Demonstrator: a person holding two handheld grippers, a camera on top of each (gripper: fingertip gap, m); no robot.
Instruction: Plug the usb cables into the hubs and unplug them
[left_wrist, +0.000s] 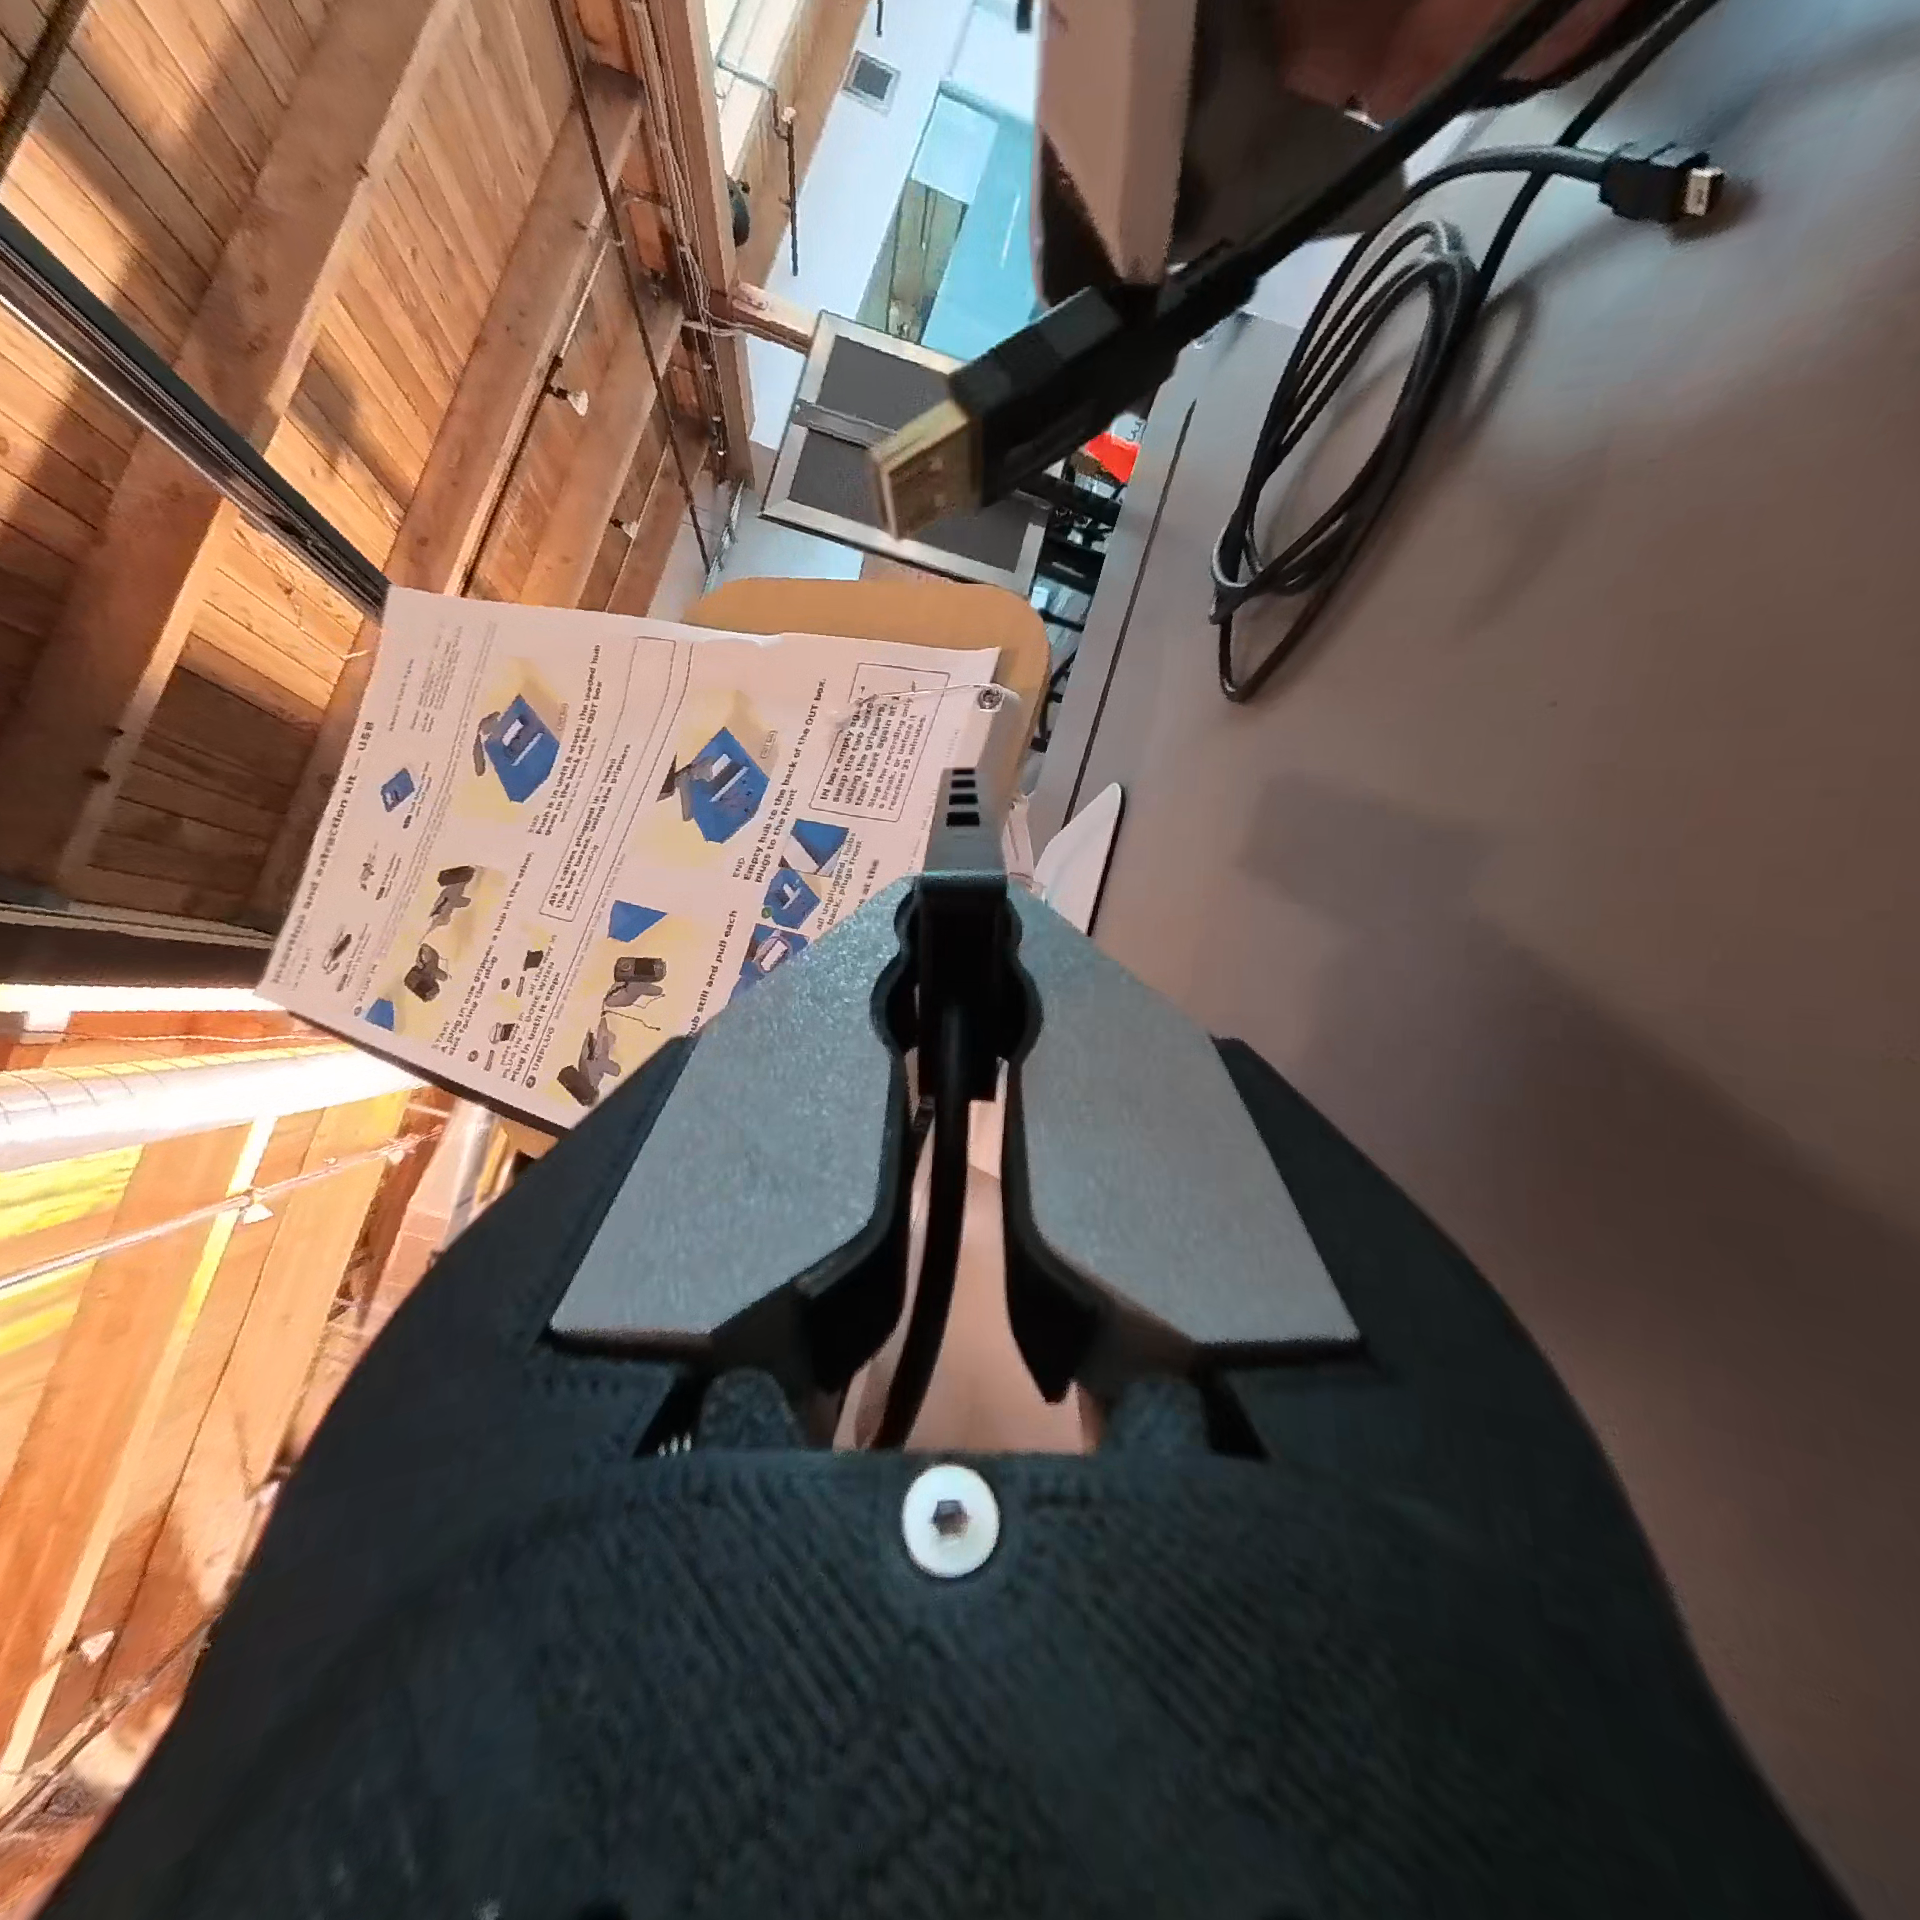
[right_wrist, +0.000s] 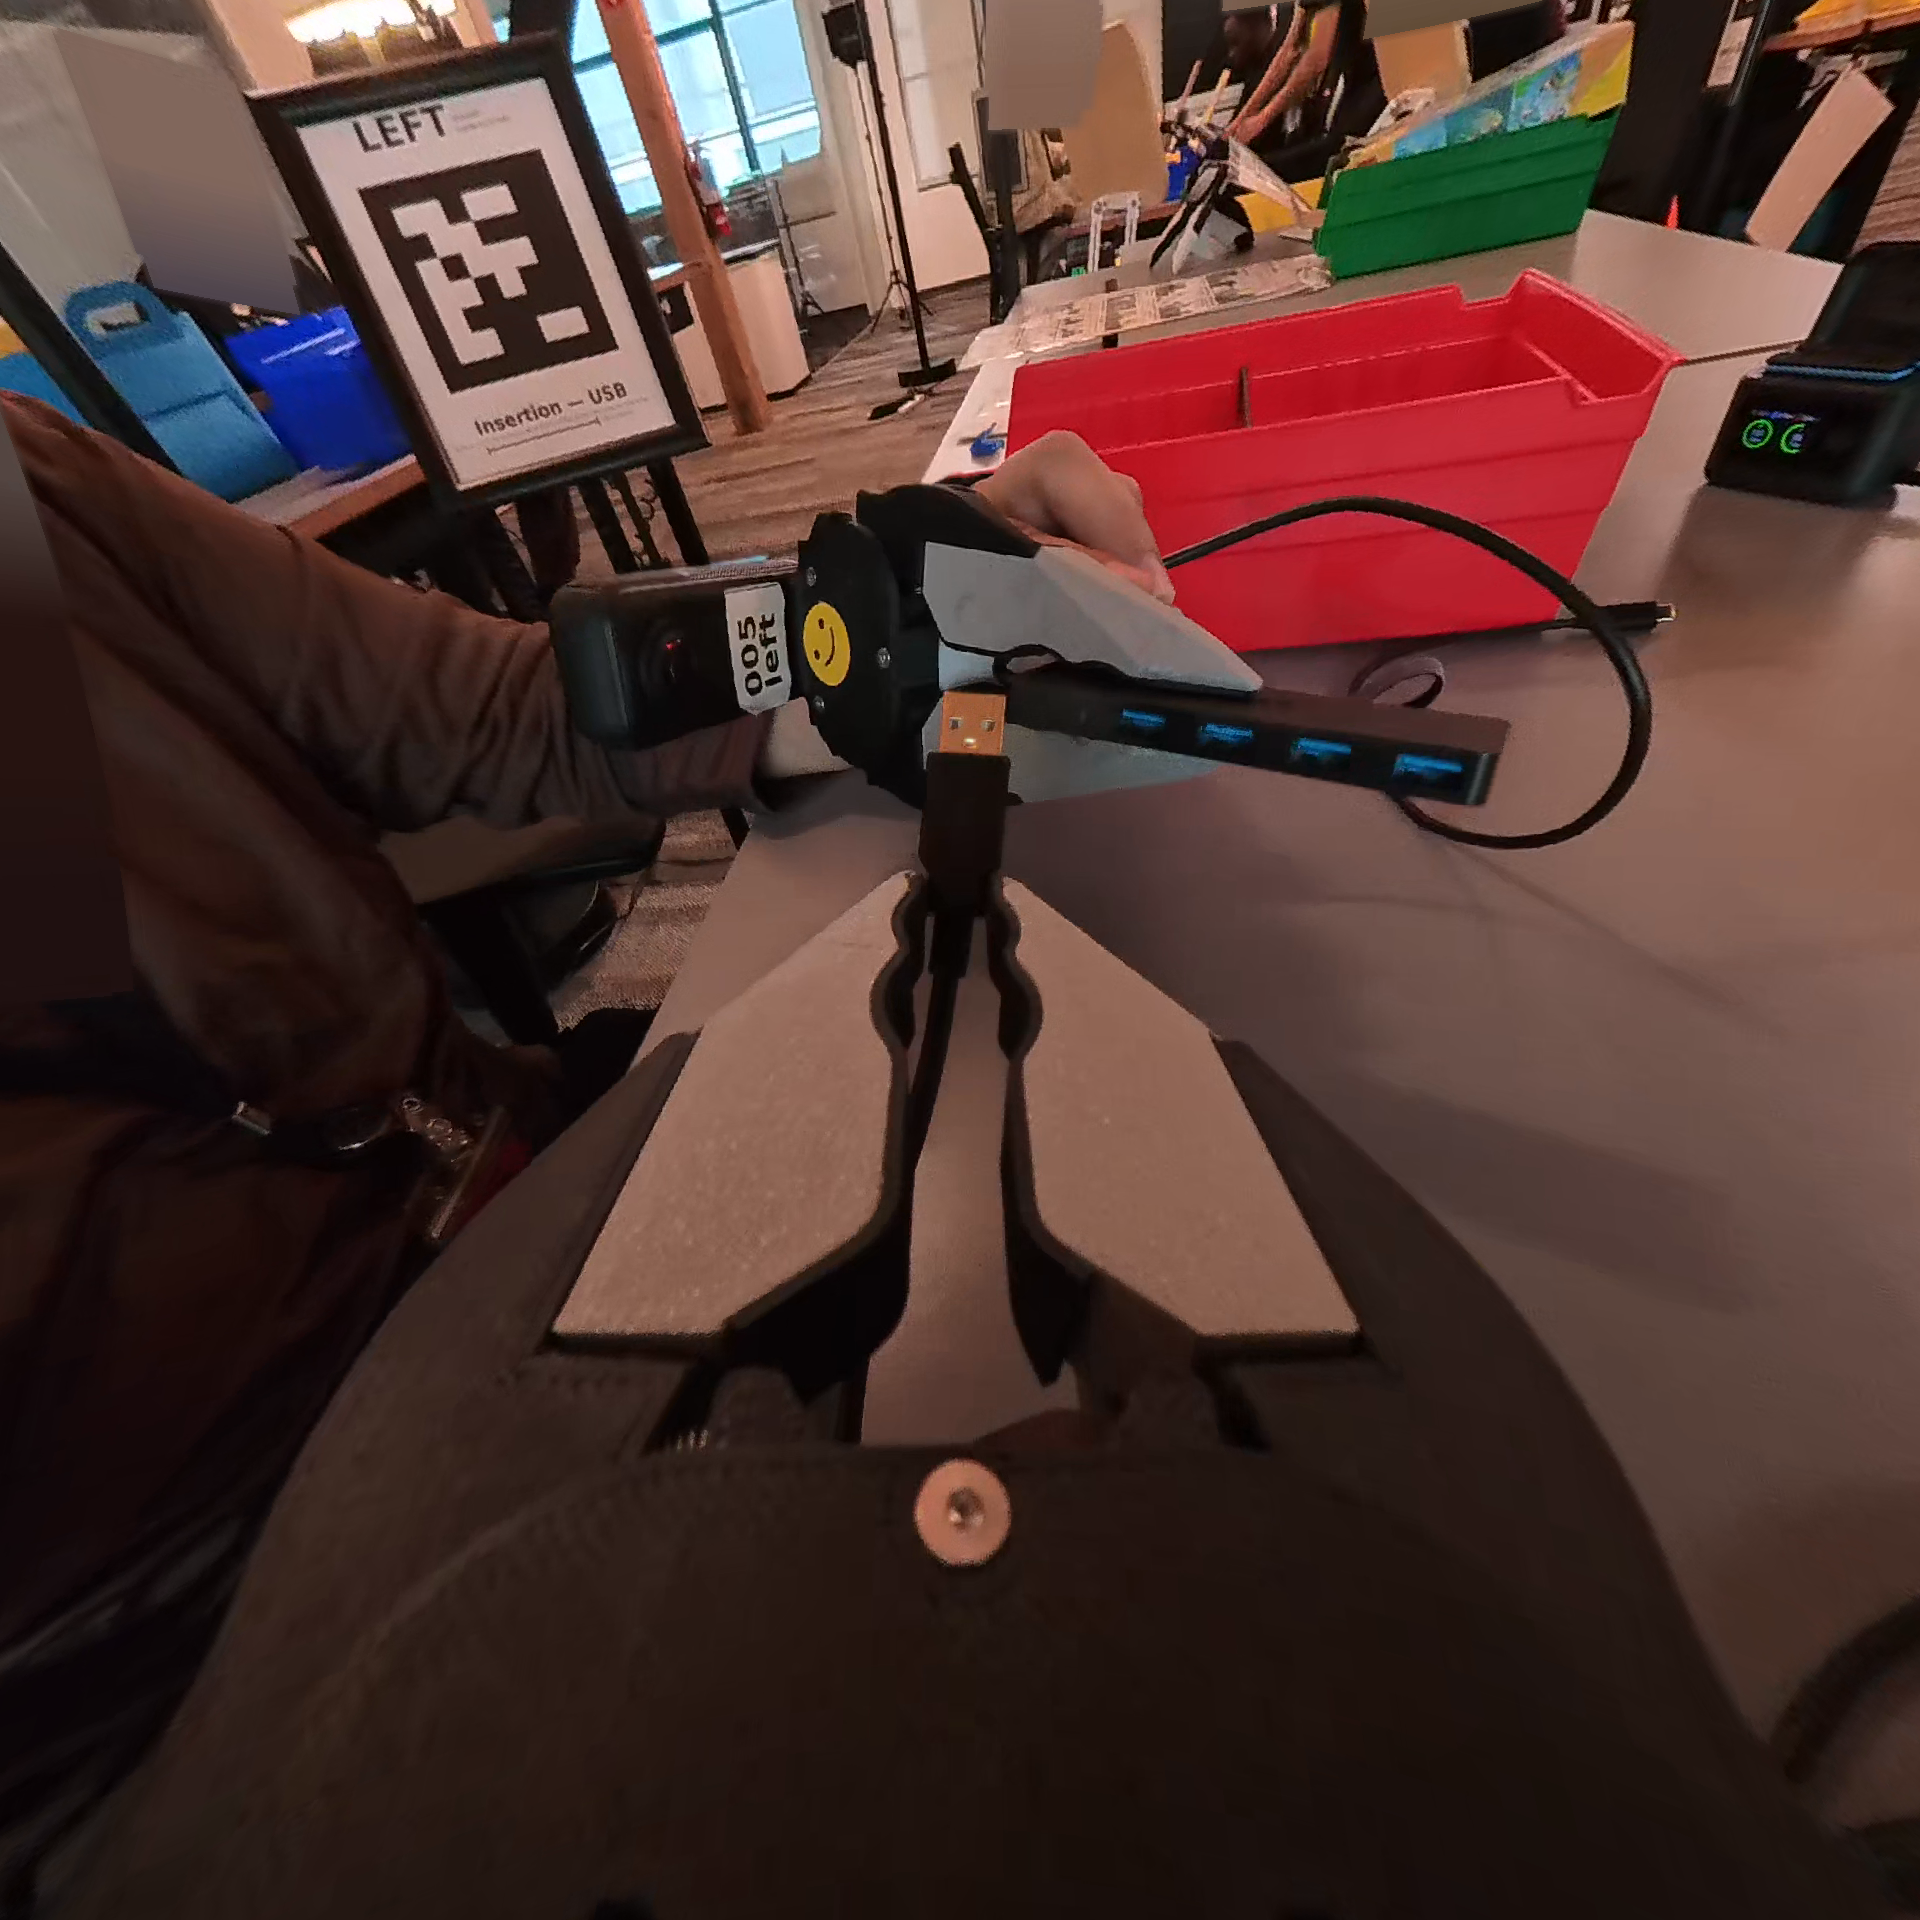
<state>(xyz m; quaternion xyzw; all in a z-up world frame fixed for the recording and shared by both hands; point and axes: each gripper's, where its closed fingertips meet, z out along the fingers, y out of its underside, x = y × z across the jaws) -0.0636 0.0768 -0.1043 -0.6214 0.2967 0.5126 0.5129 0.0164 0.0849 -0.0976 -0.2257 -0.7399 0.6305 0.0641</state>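
Note:
My left gripper (left_wrist: 961, 894) is shut on a slim black USB hub (left_wrist: 964, 831), seen end-on past the fingertips. In the right wrist view the same hub (right_wrist: 1299, 743) shows its row of blue ports, held above the table by the left gripper (right_wrist: 1236, 717); its own cable (right_wrist: 1621, 665) loops behind it. My right gripper (right_wrist: 961, 894) is shut on a black USB cable plug (right_wrist: 966, 800) with a gold tip, pointing up just left of the hub's ports, apart from them. That plug (left_wrist: 977, 436) also shows in the left wrist view, in the air above the hub.
A red bin (right_wrist: 1340, 436) stands on the grey table (right_wrist: 1507, 1039) behind the hub, a green bin (right_wrist: 1455, 197) farther back. A framed marker sign (right_wrist: 478, 260) stands at left. A coiled black cable (left_wrist: 1340, 457) and a loose plug (left_wrist: 1662, 192) lie on the table. An instruction sheet (left_wrist: 623, 831) hangs nearby. Spacing between my two grippers at the tips: around 8 cm.

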